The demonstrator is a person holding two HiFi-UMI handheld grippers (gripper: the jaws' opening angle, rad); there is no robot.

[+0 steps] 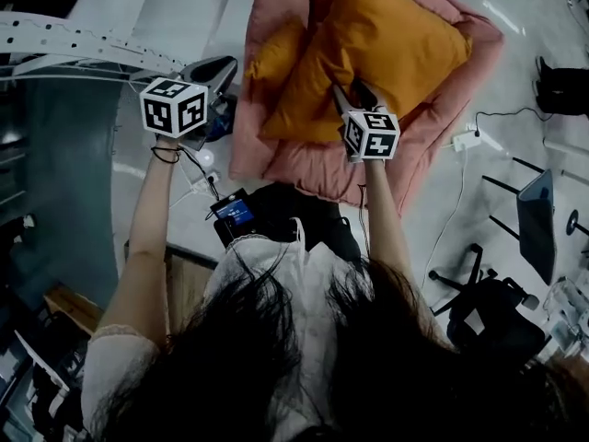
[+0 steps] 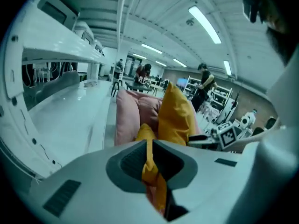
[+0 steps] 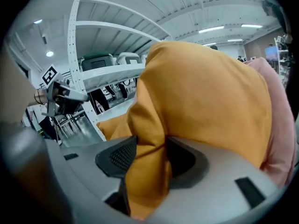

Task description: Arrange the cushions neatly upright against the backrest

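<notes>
— Hair (image 1: 304, 366) aside, what's held?
— Left gripper (image 2: 150, 147) pinches just the small cushion (image 1: 276, 55) by its corner; right gripper (image 3: 152, 146) bites the big cushion (image 1: 386, 49) by its edge (both on the sofa (image 1: 304, 173)).
— Risk?
— Thin fabric may slip free, so a cushion flops flat.

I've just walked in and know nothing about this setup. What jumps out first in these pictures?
Bright orange against pink catches the eye at the top of the head view: a large orange cushion and a small orange cushion to its left, both on a pink sofa. The person below holds a tool in each hand. The left tool pinches the small cushion's fabric, and the right tool grips the large one's edge.
</notes>
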